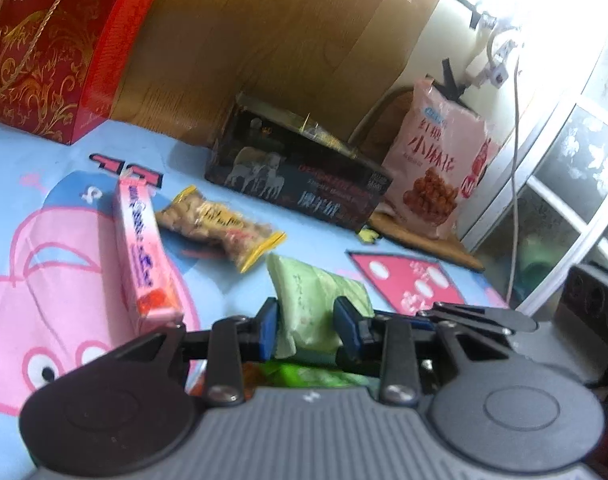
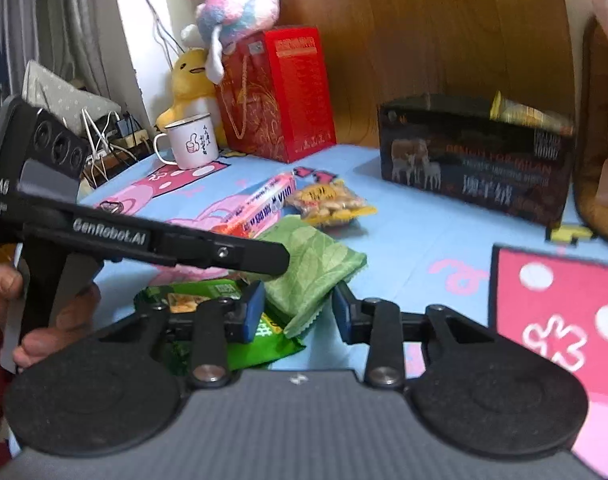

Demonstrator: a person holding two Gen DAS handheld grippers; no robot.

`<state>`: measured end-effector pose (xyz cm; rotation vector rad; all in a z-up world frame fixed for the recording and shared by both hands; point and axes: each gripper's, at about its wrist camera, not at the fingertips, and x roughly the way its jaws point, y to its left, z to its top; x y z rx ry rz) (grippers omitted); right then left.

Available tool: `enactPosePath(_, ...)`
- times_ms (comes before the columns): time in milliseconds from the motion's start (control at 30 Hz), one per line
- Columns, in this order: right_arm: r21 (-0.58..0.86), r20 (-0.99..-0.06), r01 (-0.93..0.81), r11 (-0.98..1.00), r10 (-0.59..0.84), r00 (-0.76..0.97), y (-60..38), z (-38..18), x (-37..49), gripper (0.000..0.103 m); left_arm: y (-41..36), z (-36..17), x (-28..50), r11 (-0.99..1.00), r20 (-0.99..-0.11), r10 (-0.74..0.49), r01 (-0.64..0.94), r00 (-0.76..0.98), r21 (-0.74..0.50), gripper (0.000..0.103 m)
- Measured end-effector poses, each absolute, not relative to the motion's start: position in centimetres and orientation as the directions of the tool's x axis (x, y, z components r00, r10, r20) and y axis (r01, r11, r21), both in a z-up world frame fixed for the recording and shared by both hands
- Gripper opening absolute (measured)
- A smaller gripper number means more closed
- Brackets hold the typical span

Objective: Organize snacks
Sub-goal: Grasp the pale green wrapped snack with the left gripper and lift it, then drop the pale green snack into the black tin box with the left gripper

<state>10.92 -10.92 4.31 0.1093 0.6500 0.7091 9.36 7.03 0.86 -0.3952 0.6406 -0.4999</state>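
My left gripper (image 1: pixel 308 330) is shut on a pale green snack packet (image 1: pixel 315 300) and holds it just above the cartoon-print tablecloth; the same packet (image 2: pixel 309 264) shows in the right wrist view under the left gripper's arm (image 2: pixel 176 240). My right gripper (image 2: pixel 298 312) is open, its jaws either side of that packet's near corner. A bright green packet (image 2: pixel 224 320) lies under it. A pink biscuit box (image 1: pixel 144 248) and a yellow peanut bag (image 1: pixel 220 224) lie further out. The dark open box (image 1: pixel 300 176) stands at the back with packets inside.
A red gift box (image 1: pixel 60 44) stands at the back left, with a white mug (image 2: pixel 192 144) and plush toys (image 2: pixel 232 12) beside it. A large pink snack bag (image 1: pixel 439 168) leans at the back right. A wooden headboard (image 1: pixel 264 28) borders the far edge.
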Motion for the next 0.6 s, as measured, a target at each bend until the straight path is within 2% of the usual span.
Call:
enactPosePath(167,0.220,-0.450,-0.584,0.781,0.613,0.650,-11.5,6.7,12.2,0.039,6.4,4.3,12.4,0.802,-0.428,-0.552,0.317,0.716,-0.506,0.034)
enactPosePath(333,0.123,-0.389,-0.566,0.815,0.564,0.728,-11.8,8.8,16.9,0.039,3.8,8.5,17.8,0.870,-0.414,-0.463,0.312,0.784,-0.381,0.038)
enactPosePath(533,0.163,-0.407,-0.498,0.851,0.518,0.752,-13.1,9.0,25.6,0.039,1.6,8.8,25.4,0.904,-0.435,-0.392,0.252,0.811,-0.345,0.038)
enactPosePath(600,0.172,-0.422,-0.466,0.868,0.492,0.761,-13.2,8.2,27.6,0.039,1.0,8.0,27.2,0.913,-0.462,-0.366,0.217,0.808,-0.345,0.043)
